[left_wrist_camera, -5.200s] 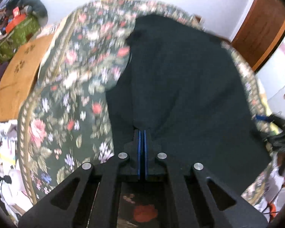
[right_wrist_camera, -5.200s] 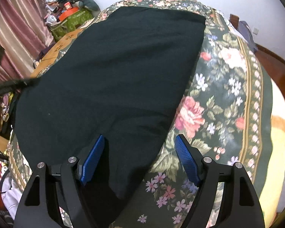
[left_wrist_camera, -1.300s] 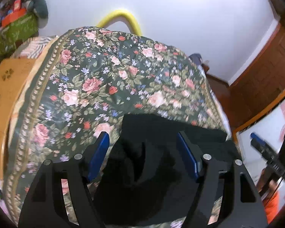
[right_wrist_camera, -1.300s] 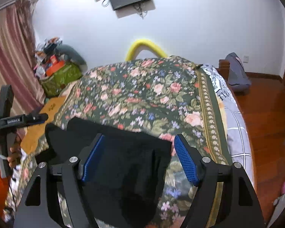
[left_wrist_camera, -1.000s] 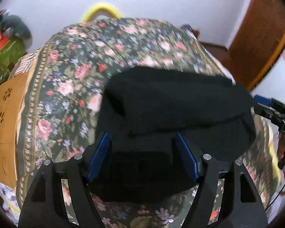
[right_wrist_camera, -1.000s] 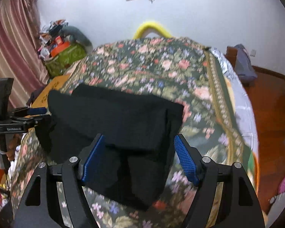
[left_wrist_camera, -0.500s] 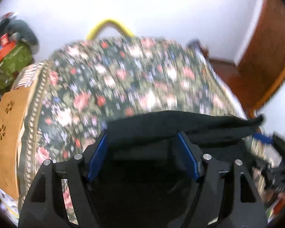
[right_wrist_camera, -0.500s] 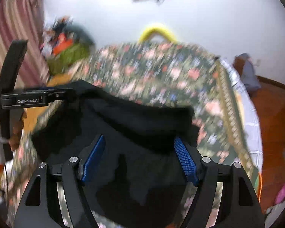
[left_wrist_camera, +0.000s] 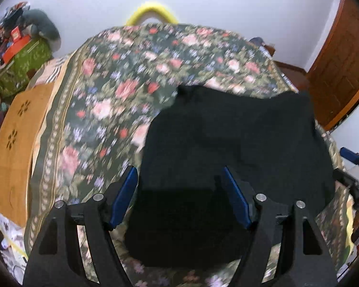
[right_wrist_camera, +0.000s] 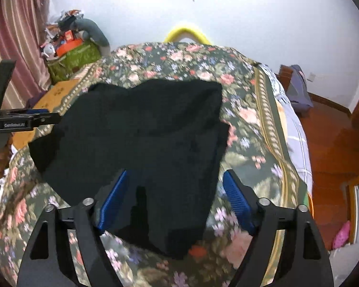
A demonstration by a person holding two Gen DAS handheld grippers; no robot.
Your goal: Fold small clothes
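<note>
Right wrist view: left gripper (right_wrist_camera: 50,117) bears white lettering, blurred beyond reading.

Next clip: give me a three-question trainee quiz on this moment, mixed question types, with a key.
1. True or false: the black fabric garment hangs in the air, clear of the floral bedspread.
2. The right gripper is: A) shut on the garment, B) open above it, C) out of view.
3. Fill in: the left gripper has ____ fingers.

Key
1. False: it lies on the bedspread.
2. B. Its fingers have just been opening, with the garment below them.
3. Blue.
</note>
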